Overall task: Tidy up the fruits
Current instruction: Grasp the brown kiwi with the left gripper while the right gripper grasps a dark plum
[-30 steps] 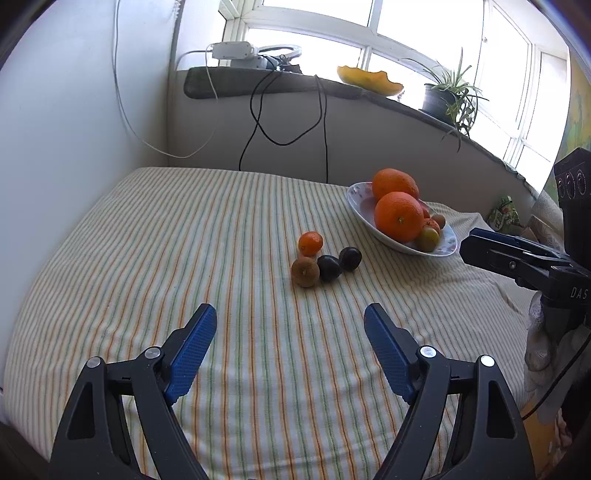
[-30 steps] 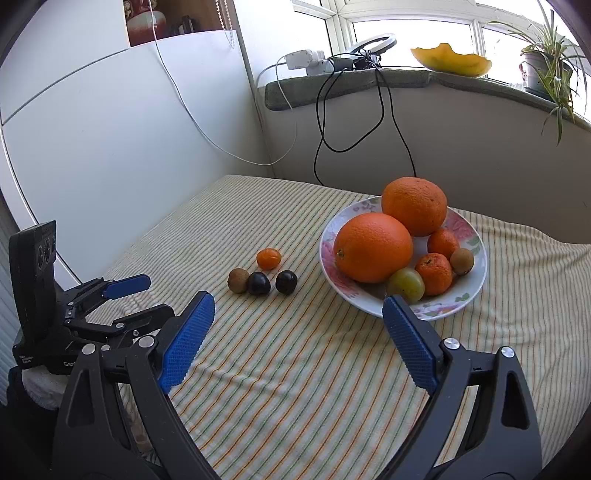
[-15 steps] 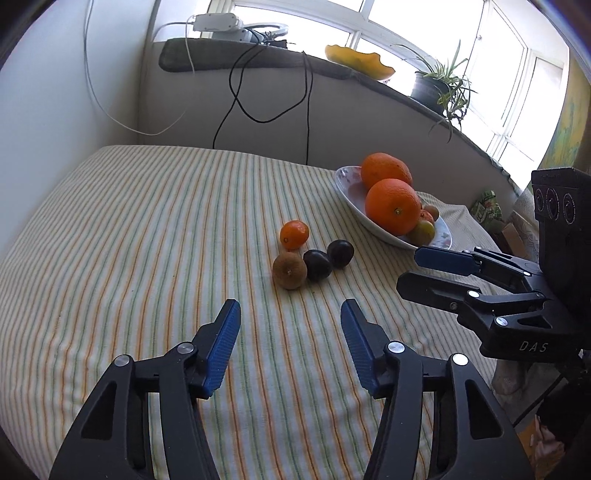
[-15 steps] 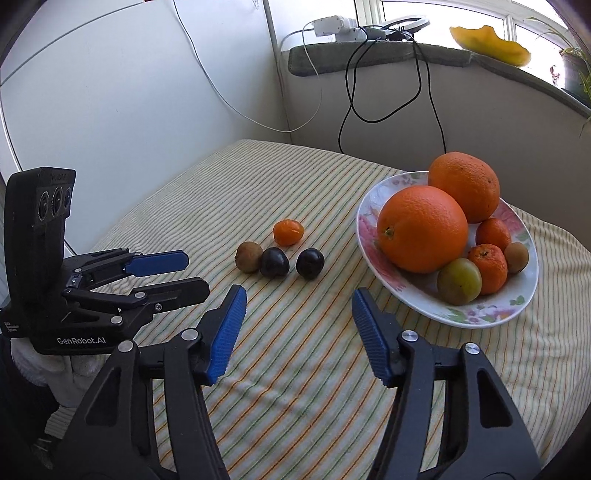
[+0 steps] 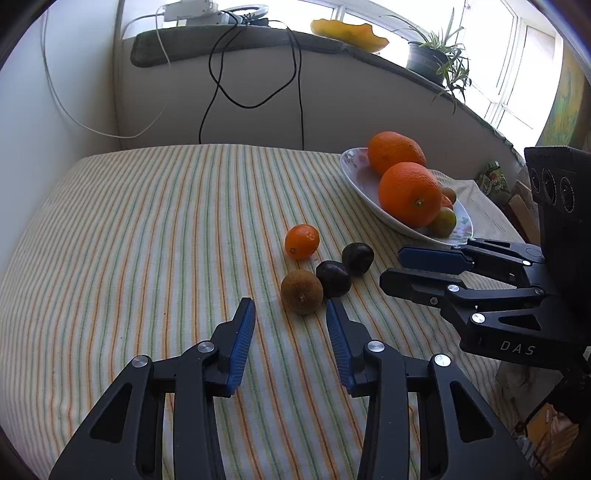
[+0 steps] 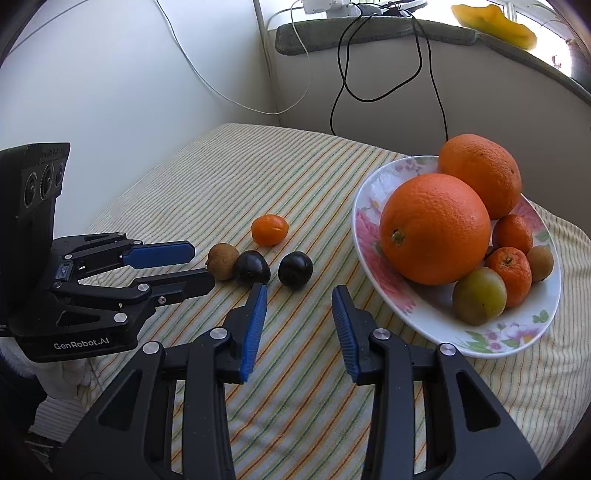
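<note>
Striped cloth [image 5: 147,240] over the whole table, filling the middle and lower frame in both views. Flowered plate [image 6: 373,206] at right in the right wrist view, upper right of centre in the left wrist view, heaped with fruit: two big oranges [image 6: 436,229] touching each other, two small mandarins [image 6: 511,271] behind and beside them, a greenish plum [image 6: 479,296] at the near rim, a small brown fruit [image 6: 541,263] at the far right edge.

Left gripper [image 5: 290,310] at bottom centre of its own view, blue pads parted with nothing between them, tips just short of a kiwi [image 5: 301,291]; right pad tip close beside a dark plum [image 5: 333,278]. Same gripper seen at left in the right wrist view, its tips near the kiwi.

Right gripper [image 6: 299,295] at bottom centre of its own view, pads likewise spread and empty, aimed at a second dark plum [image 6: 295,268], which sits just beyond the tips. Left pad tip just below the first dark plum.

Loose on the cloth, left of the plate: kiwi touching the first dark plum, second dark plum close by but apart in the right wrist view, a small mandarin [image 5: 301,242] just behind the row, apart from it.

Windowsill along the top with a potted plant [image 5: 434,61], a yellow dish [image 5: 347,31], black cables [image 5: 258,66] hanging down the wall.
</note>
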A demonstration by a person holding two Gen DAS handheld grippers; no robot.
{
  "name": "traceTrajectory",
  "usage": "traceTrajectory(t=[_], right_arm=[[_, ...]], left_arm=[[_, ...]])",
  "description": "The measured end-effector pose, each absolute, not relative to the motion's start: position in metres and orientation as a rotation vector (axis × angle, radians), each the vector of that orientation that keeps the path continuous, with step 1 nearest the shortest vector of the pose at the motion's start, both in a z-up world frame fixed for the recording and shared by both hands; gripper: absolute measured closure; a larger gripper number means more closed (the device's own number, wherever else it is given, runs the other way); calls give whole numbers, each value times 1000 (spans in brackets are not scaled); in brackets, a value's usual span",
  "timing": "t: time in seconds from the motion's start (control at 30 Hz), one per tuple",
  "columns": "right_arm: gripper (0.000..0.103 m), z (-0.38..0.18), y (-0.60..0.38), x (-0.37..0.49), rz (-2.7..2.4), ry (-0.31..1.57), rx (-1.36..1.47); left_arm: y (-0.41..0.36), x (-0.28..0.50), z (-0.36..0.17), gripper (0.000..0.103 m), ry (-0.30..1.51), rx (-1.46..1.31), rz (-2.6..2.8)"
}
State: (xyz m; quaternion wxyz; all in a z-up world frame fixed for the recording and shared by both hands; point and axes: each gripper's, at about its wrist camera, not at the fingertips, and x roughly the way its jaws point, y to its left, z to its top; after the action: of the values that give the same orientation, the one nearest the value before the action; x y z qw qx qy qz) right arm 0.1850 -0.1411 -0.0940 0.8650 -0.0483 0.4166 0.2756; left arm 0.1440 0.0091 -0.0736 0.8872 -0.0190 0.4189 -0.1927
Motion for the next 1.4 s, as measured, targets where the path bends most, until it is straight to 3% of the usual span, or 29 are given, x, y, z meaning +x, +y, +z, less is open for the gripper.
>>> traceTrajectory(t=[0.73,0.87,1.4], right_arm=[[72,-99,-112,209,567,902,-159],[79,-101,-111,211,561,901,-167],[81,-91,-121,196,565,857,-144]], left_arm=[[9,156,-77,69,877,2,-438],[3,156,-77,78,873,15,-452],[11,146,-71,78,844,-18,-435]])
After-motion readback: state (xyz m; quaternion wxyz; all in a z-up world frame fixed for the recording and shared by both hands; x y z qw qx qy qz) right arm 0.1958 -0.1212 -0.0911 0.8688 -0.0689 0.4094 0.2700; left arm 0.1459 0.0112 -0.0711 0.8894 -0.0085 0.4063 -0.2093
